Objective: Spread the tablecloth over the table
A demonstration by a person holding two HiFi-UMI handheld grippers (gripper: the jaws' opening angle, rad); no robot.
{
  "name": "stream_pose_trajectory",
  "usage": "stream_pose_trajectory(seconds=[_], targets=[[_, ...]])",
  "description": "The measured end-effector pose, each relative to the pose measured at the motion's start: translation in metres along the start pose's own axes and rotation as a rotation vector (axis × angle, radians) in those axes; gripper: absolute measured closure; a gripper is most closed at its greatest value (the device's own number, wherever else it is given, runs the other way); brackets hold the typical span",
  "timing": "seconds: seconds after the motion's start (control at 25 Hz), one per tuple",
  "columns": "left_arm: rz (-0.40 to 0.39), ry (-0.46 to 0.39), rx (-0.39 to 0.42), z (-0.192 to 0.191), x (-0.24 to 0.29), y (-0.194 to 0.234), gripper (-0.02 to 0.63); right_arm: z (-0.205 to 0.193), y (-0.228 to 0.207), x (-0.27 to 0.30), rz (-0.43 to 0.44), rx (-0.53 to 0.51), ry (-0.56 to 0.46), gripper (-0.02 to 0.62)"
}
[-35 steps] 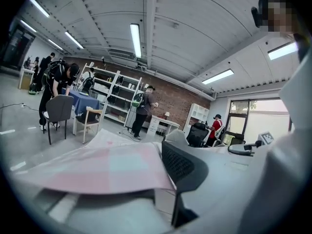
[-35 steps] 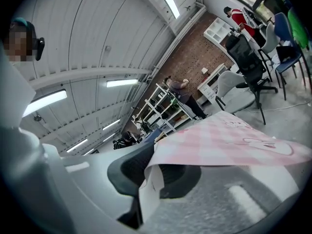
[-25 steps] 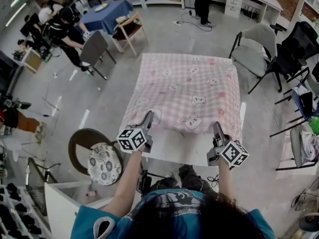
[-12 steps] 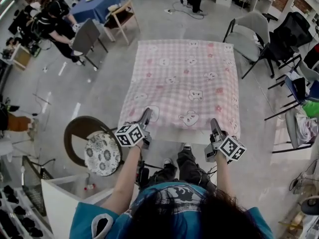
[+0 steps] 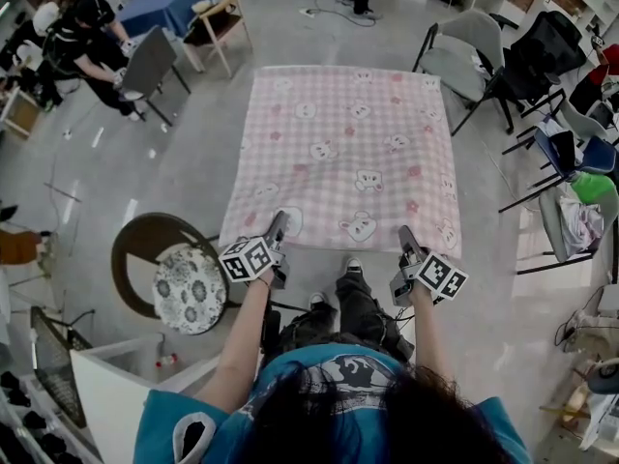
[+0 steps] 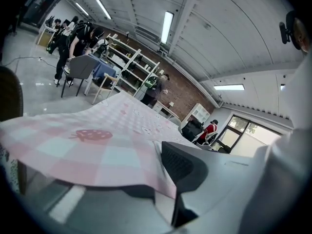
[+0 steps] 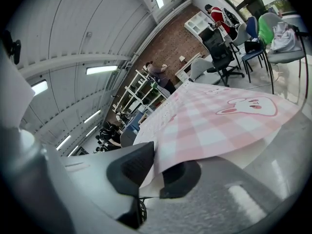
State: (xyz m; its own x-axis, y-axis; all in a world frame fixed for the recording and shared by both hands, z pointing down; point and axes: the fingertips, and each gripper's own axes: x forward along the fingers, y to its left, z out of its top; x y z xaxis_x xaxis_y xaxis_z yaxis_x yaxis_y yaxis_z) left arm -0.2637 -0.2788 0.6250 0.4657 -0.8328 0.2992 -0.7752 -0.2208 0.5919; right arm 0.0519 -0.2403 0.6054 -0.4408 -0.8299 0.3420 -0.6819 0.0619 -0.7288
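pink/wht check tablecloth [image 5: 338, 143], floral stool cushion [image 5: 190, 290]

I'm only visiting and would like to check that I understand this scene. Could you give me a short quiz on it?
1. True or false: the left gripper and the right gripper both pinch the near edge of the tablecloth.
2. Which pattern does the tablecloth have? A: blue stripes. B: pink checks with cartoon animals. C: plain white.
3. Fill in the gap: the stool with the flowered cushion stands on the person's ____ side.
Key: 1 true; 2 B; 3 left.
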Motion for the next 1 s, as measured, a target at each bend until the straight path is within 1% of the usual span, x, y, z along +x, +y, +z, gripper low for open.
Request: stream_pose_trajectory(seconds=[0.16, 0.28, 0.36, 0.48, 0.6, 0.68, 0.8, 0.92, 1.0], targets=[[0.003, 0.040, -0.037, -0.029, -0.007, 0.002, 0.543, -0.017, -0.015, -0.009, -0.050, -0.023, 0.041, 0.566], [0.008, 0.056, -0.066, -0.047, -0.009, 0.009, 0.541, -0.033, -0.028, -0.009, -0.113, -0.070, 0.087, 0.577], [0.021, 0.068, -0.077, -0.056, -0.008, 0.015, 0.541, -0.040, -0.036, -0.008, -0.153, -0.084, 0.104, 0.584], [0.053, 0.125, -0.114, -0.079, -0.006, 0.023, 0.535, -0.048, -0.050, -0.009, -0.198, -0.082, 0.117, 0.586], [0.100, 0.182, -0.089, -0.094, -0.005, 0.031, 0.532, -0.056, -0.061, -0.009, -0.229, -0.064, 0.123, 0.583], [0.119, 0.196, -0.072, -0.098, -0.004, 0.033, 0.532, -0.059, -0.067, -0.008, -0.242, -0.033, 0.118, 0.578], [0.140, 0.201, -0.071, -0.105, -0.002, 0.038, 0.531, -0.065, -0.079, -0.007, -0.258, 0.016, 0.110, 0.566], [0.146, 0.203, -0.056, -0.109, -0.002, 0.041, 0.527, -0.069, -0.085, -0.007, -0.270, 0.029, 0.105, 0.531], [0.138, 0.212, -0.042, -0.109, -0.005, 0.040, 0.503, -0.070, -0.085, -0.009, -0.273, 0.017, 0.108, 0.502]])
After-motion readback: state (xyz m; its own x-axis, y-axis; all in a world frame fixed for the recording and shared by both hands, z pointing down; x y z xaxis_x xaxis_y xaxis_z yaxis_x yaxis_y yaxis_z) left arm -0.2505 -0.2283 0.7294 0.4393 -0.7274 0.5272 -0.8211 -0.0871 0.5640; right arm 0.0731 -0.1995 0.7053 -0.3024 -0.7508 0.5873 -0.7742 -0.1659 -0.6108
